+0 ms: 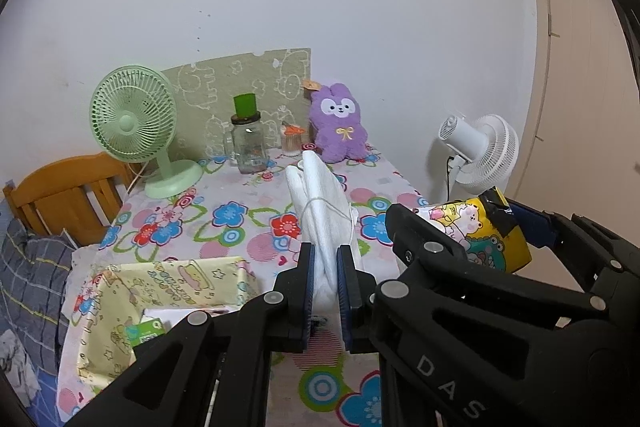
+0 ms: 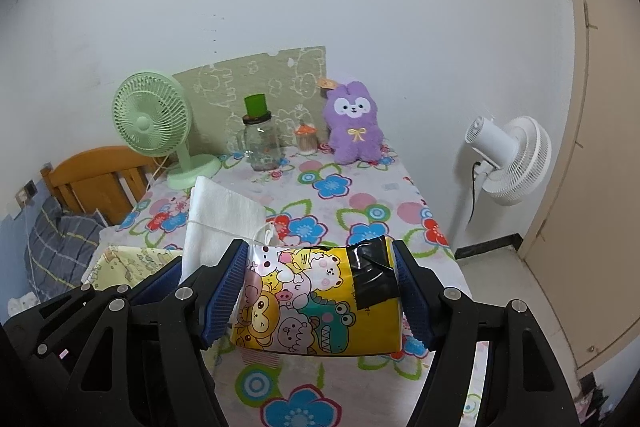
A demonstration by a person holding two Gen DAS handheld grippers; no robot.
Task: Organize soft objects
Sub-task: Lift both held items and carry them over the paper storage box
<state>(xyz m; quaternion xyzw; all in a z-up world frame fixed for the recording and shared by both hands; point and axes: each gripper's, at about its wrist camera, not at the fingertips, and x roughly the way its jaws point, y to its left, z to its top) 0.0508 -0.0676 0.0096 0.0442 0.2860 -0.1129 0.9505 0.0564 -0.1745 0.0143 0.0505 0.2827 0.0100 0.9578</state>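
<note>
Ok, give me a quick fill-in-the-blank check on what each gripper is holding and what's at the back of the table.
1. The left gripper is shut on the folded ____ cloth bundle tied with string.
2. The right gripper clamps the yellow cartoon-animal tissue pack, patched with ____ tape.
3. The purple plush bunny sits against the wall on the ____ tablecloth.

Missing words: white; black; floral

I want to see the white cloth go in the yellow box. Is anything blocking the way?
Nothing visible blocks it. The left tool holds the white cloth bundle above the table, and the yellow box sits open just to its left. Packets already lie inside the box.
</note>
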